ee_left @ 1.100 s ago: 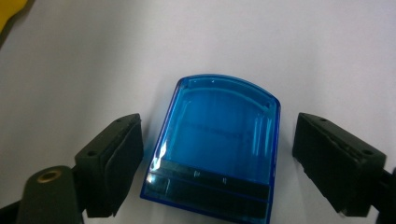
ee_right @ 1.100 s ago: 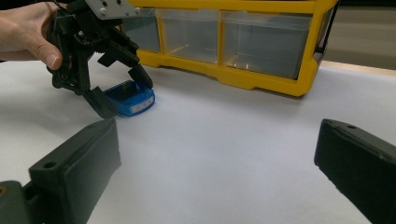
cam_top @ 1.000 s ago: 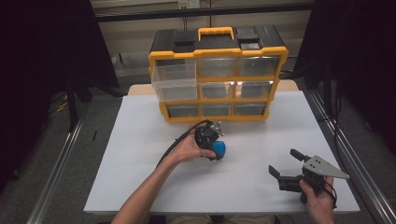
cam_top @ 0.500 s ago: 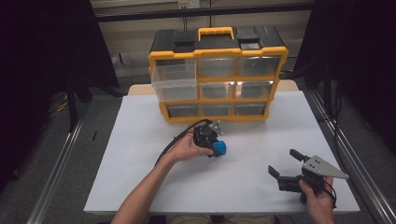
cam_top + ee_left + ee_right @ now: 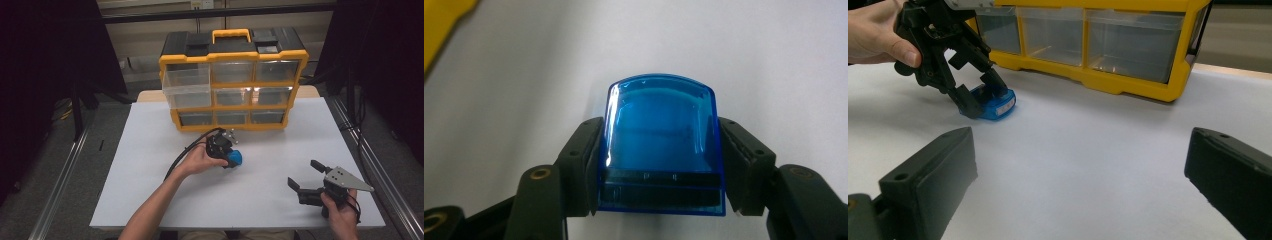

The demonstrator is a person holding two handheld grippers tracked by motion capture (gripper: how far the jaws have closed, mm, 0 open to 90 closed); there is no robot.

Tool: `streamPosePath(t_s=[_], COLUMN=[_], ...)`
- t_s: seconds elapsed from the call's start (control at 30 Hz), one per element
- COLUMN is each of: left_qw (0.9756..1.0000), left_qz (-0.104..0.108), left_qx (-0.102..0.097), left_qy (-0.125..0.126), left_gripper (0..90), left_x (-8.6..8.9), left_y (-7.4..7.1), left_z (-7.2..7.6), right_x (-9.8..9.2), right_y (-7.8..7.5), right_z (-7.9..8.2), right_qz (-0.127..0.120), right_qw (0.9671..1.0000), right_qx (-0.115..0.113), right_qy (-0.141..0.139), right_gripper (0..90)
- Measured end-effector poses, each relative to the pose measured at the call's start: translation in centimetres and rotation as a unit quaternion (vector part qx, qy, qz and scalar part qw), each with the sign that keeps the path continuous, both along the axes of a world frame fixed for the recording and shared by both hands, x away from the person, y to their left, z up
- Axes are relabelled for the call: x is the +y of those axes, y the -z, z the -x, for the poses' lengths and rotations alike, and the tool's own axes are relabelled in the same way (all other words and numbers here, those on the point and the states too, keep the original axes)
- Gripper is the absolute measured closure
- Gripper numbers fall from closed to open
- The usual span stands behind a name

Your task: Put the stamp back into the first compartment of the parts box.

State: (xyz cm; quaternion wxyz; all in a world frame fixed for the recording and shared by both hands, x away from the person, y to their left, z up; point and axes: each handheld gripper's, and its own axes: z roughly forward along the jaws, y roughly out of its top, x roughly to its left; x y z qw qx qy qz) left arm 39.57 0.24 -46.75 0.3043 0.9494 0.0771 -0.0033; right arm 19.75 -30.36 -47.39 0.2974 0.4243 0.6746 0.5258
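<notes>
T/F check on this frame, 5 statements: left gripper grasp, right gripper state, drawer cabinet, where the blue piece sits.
1. The left gripper has its jaws on either side of the blue plastic piece. True.
2. The right gripper holds a screwdriver. False: its jaws stand wide apart with nothing between them.
3. The top-left drawer of the yellow drawer cabinet is pulled out. True.
4. The blue plastic piece lies inside that open drawer. False: it is down at the white table surface, in front of the cabinet.
5. Both grippers are pressed together over the blue piece. False: the right gripper is apart, near the table's front right corner.
</notes>
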Motion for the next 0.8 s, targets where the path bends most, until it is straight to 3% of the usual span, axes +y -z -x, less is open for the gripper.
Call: streamPosePath(t_s=[0.13, 0.17, 0.2, 0.23, 0.37, 0.4, 0.43, 0.47, 0.63, 0.8], left_qw=[0.999, 0.9985, 0.9977, 0.9984, 0.9973, 0.9953, 0.9968, 0.9956, 0.9946, 0.9897], left_qz=[0.036, 0.045, 0.059, 0.048, 0.065, 0.085, 0.072, 0.084, 0.091, 0.127], left_qx=[0.002, -0.006, 0.003, -0.001, -0.018, -0.015, -0.018, -0.024, -0.037, -0.043], left_qy=[-0.025, -0.03, -0.033, -0.029, -0.03, -0.045, -0.029, -0.033, -0.034, -0.049], left_gripper=[41.4, 41.3, 41.3, 41.3, 41.3, 41.3, 41.3, 41.3, 41.3, 41.3], left_x=[1.1, 1.4, 1.8, 2.1, 2.9, 2.9, 3.2, 3.3, 3.8, 4.3], left_y=[-0.3, -0.4, -0.5, -0.9, -1.5, -1.4, -1.8, -2.0, -2.9, -3.2], left_z=[0.1, 0.2, 0.3, 0.2, 0.7, 1.0, 1.0, 1.2, 1.9, 2.6], right_x=[0.0, 0.0, 0.0, 0.0, 0.0, 0.0, 0.0, 0.1, 0.0, 0.0], right_y=[0.0, 0.0, 0.0, 0.0, 0.0, 0.0, 0.0, 0.0, 0.0, 0.0], right_z=[0.0, 0.0, 0.0, 0.0, 0.0, 0.0, 0.0, 0.0, 0.0, 0.0], right_qz=[0.0, 0.0, 0.0, 0.001, 0.001, 0.0, 0.001, 0.001, 0.0, 0.001], right_qw=[1.0, 1.0, 1.0, 1.0, 1.0, 1.0, 1.0, 1.0, 1.0, 1.0], right_qx=[0.0, 0.0, 0.0, -0.001, -0.001, 0.0, 0.0, 0.0, -0.001, -0.003], right_qy=[0.001, 0.0, 0.0, 0.002, 0.003, 0.003, 0.002, 0.004, 0.004, 0.006], right_gripper=[0.0, 0.0, 0.0, 0.0, 0.0, 0.0, 0.0, 0.0, 0.0, 0.0])
